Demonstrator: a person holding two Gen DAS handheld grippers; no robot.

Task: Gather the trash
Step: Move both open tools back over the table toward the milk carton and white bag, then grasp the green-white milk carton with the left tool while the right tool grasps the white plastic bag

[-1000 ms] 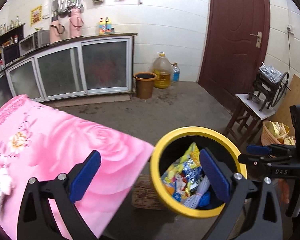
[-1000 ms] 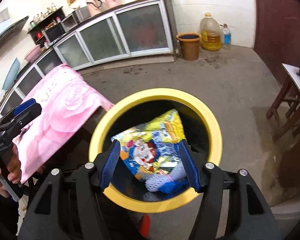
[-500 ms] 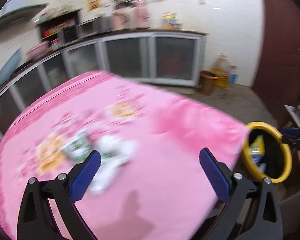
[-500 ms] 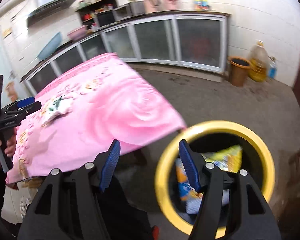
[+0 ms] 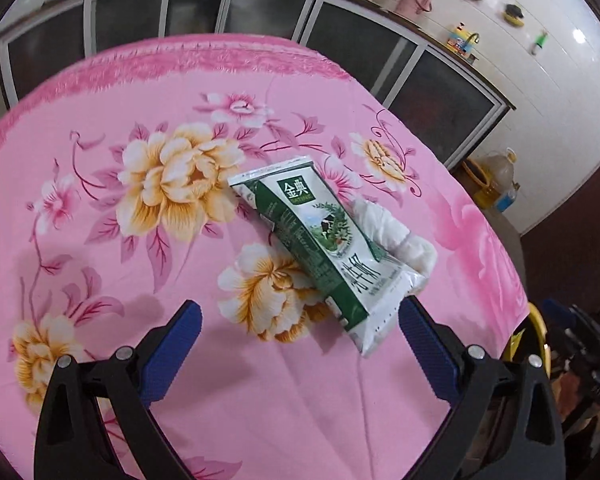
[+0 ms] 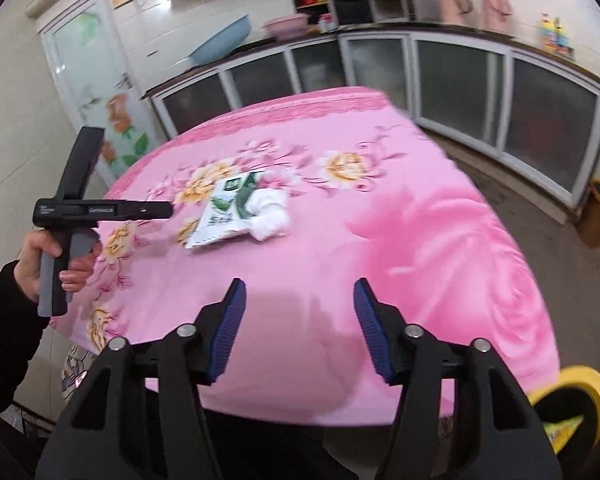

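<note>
The green-and-white milk pouch [image 5: 324,248] lies flat on the pink floral tablecloth [image 5: 100,128], resting against a crumpled white tissue [image 5: 396,236]. The left gripper [image 5: 298,344] hovers above the cloth, jaws wide apart and empty, the pouch's lower end just beyond its right finger. The right gripper [image 6: 298,328] hangs over the near table edge; its jaws have just been closing, nothing between them. The yellow-rimmed trash bin [image 6: 588,384] stands beside the table.
</note>
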